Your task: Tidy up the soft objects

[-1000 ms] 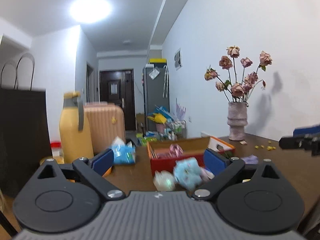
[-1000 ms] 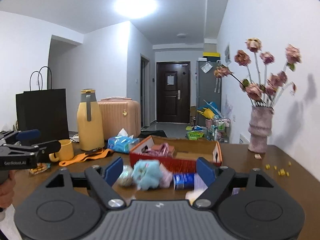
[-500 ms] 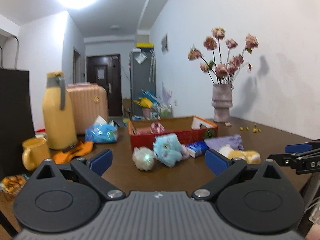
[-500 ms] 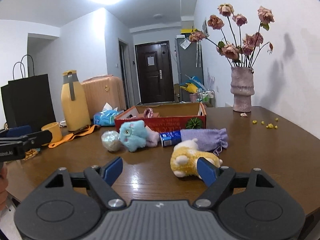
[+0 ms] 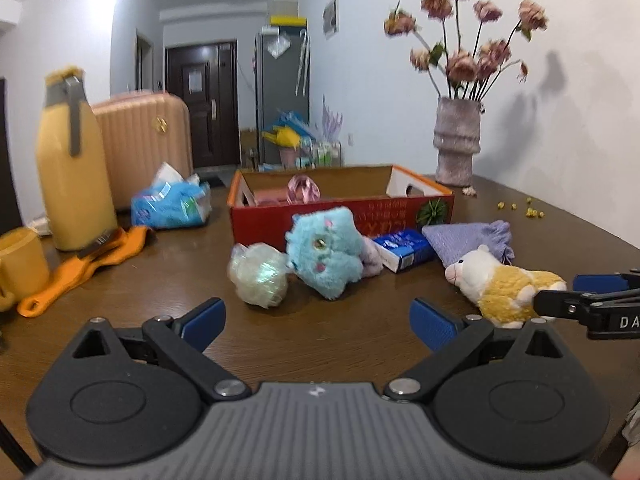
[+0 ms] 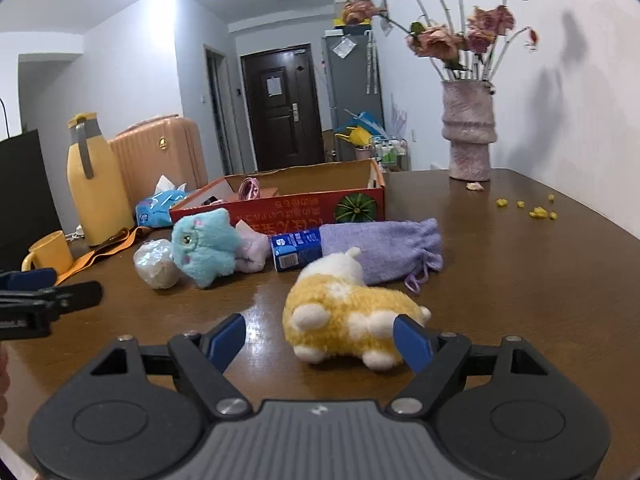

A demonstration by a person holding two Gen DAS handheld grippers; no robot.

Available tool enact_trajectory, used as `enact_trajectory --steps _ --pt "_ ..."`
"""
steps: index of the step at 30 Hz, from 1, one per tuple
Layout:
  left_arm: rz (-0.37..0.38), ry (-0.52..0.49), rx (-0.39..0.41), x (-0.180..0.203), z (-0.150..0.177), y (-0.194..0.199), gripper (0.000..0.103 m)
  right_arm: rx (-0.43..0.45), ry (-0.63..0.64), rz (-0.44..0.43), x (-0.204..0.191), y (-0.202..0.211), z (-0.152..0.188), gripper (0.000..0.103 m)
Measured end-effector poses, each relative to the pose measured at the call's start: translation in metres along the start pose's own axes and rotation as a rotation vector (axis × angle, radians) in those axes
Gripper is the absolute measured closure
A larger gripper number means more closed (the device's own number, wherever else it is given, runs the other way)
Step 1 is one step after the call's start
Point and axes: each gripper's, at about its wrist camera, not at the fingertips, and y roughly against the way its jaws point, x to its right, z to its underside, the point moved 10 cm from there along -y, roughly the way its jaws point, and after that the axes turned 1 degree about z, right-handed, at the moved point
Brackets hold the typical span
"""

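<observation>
A yellow and white plush animal (image 6: 346,316) lies on the brown table (image 6: 520,280), partly between the open fingers of my right gripper (image 6: 320,338); it also shows in the left wrist view (image 5: 506,284). A blue plush (image 5: 324,250) (image 6: 206,246), an iridescent ball (image 5: 260,274) (image 6: 156,264), a purple pouch (image 6: 380,248) (image 5: 468,238) and a small blue carton (image 6: 296,250) lie in front of a red cardboard box (image 5: 344,210) (image 6: 288,202). My left gripper (image 5: 318,322) is open and empty, short of the ball and blue plush. The right gripper's fingers (image 5: 596,294) show at the right edge.
A yellow thermos (image 5: 72,168), yellow mug (image 5: 20,264), orange strap (image 5: 84,264) and blue tissue pack (image 5: 172,204) stand at the left. A vase of dried roses (image 6: 468,132) stands at the back right, with yellow crumbs (image 6: 536,210) nearby. A pink suitcase (image 5: 144,136) is behind.
Both grippers have pulled back and lowered toward the table. The right gripper has closed in on the yellow plush, which now lies partly between its fingers. Both stay open.
</observation>
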Motion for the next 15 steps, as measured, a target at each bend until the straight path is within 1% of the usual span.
enact_trajectory --steps 1,3,5,6,8,9,11,13,14,15 --pt "0.000 -0.002 -0.020 0.002 0.001 -0.010 0.002 0.002 0.018 0.006 0.000 -0.007 -0.003 0.024" --pt "-0.002 -0.011 -0.037 0.005 0.000 -0.024 0.002 0.008 0.064 0.049 0.000 -0.021 -0.008 0.025" --pt "0.004 -0.012 -0.042 0.006 0.000 -0.031 0.002 -0.019 0.116 0.086 -0.001 -0.038 -0.010 0.038" --pt "0.007 -0.009 -0.045 0.006 -0.001 -0.034 0.002 -0.028 0.134 0.080 -0.002 -0.045 -0.010 0.040" --pt "0.010 -0.001 -0.049 0.004 -0.002 -0.037 0.002 -0.033 0.147 0.024 -0.014 -0.051 -0.010 0.052" --pt "0.012 0.002 -0.048 0.003 -0.002 -0.037 0.002 -0.032 0.157 0.000 -0.020 -0.051 -0.009 0.053" --pt "0.058 0.015 -0.037 0.004 -0.004 -0.033 0.003 -0.032 0.228 -0.122 -0.046 -0.045 -0.001 0.053" --pt "0.131 0.046 -0.030 0.007 -0.009 -0.028 0.004 -0.027 0.359 -0.288 -0.080 -0.027 0.012 0.053" --pt "0.170 0.059 -0.030 0.010 -0.012 -0.027 0.005 -0.019 0.425 -0.340 -0.092 -0.016 0.018 0.052" --pt "0.202 0.065 -0.030 0.014 -0.014 -0.026 0.006 -0.006 0.489 -0.373 -0.101 -0.006 0.024 0.053"
